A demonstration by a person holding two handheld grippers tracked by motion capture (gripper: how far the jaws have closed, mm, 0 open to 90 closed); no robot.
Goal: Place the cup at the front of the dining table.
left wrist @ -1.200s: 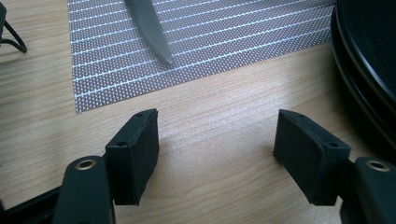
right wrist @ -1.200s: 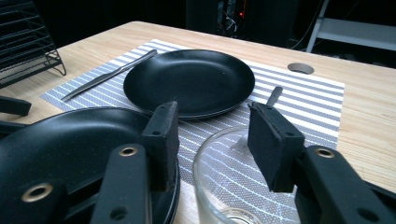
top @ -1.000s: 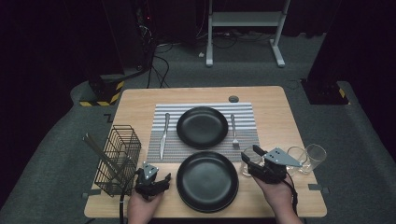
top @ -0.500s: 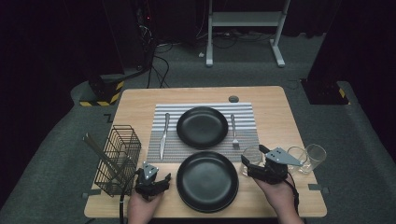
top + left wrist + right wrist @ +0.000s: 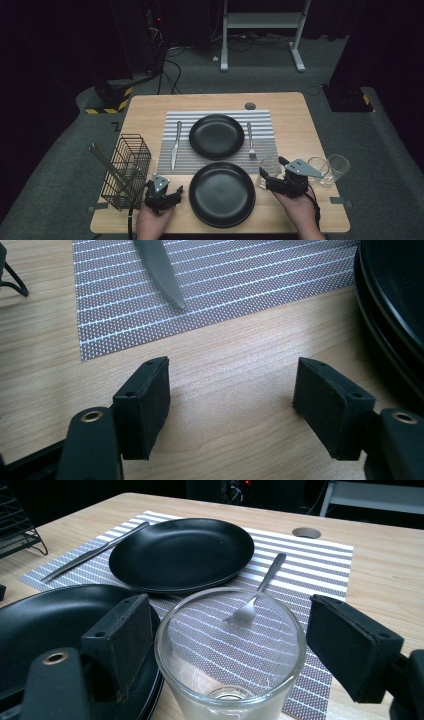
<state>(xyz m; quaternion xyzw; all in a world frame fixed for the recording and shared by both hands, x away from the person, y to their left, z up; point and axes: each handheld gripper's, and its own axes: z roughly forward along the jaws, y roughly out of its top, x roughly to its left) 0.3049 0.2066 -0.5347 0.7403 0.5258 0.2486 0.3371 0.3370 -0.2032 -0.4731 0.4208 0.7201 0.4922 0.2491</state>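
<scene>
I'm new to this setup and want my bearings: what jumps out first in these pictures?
Two black plates stand out: the far plate on the striped placemat, with a knife to its left and a fork to its right, and the near plate on bare wood. At the near right, the right gripper has just opened its jaws around a clear glass. A wire basket stands at the left.
</scene>
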